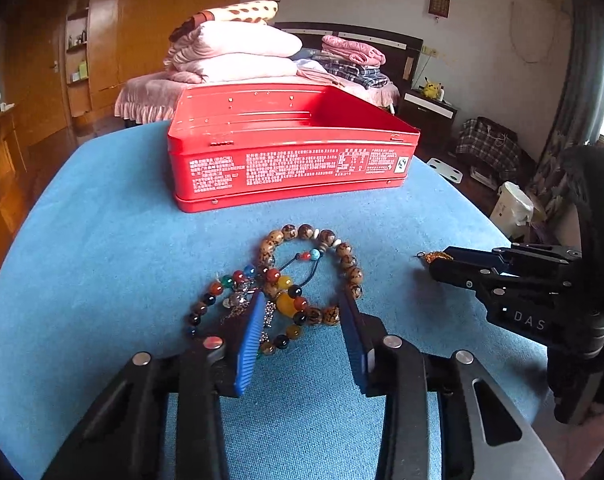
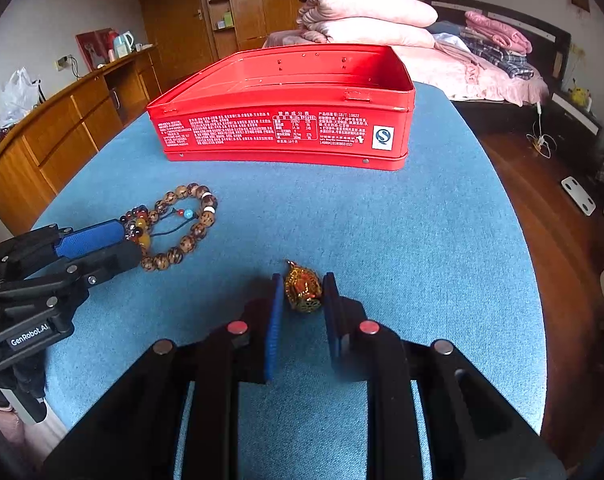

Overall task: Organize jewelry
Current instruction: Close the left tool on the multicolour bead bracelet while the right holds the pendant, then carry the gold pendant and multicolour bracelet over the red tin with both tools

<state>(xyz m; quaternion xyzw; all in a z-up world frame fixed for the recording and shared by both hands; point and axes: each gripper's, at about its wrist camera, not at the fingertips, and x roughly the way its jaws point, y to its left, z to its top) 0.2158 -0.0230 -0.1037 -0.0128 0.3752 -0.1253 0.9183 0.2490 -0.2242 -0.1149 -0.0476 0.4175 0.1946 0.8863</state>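
Observation:
A pile of bead bracelets lies on the blue cloth: a brown wooden-bead bracelet (image 1: 344, 258) and a coloured-bead bracelet (image 1: 285, 300) with silver charms. My left gripper (image 1: 299, 308) is open, its blue pads on either side of the coloured beads; it also shows in the right wrist view (image 2: 97, 246). A gold and red pendant (image 2: 304, 290) lies between the pads of my right gripper (image 2: 302, 286), which is nearly closed on it, small gaps showing. The right gripper shows in the left wrist view (image 1: 434, 260). An open, seemingly empty red tin box (image 1: 289, 152) stands behind.
The blue-covered round table (image 2: 422, 220) drops off at its edges. A bed with folded pink quilts (image 1: 233, 56) is behind the box. A wooden sideboard (image 2: 61, 128) stands to the left. A white stool (image 1: 444, 168) and bags sit on the floor at right.

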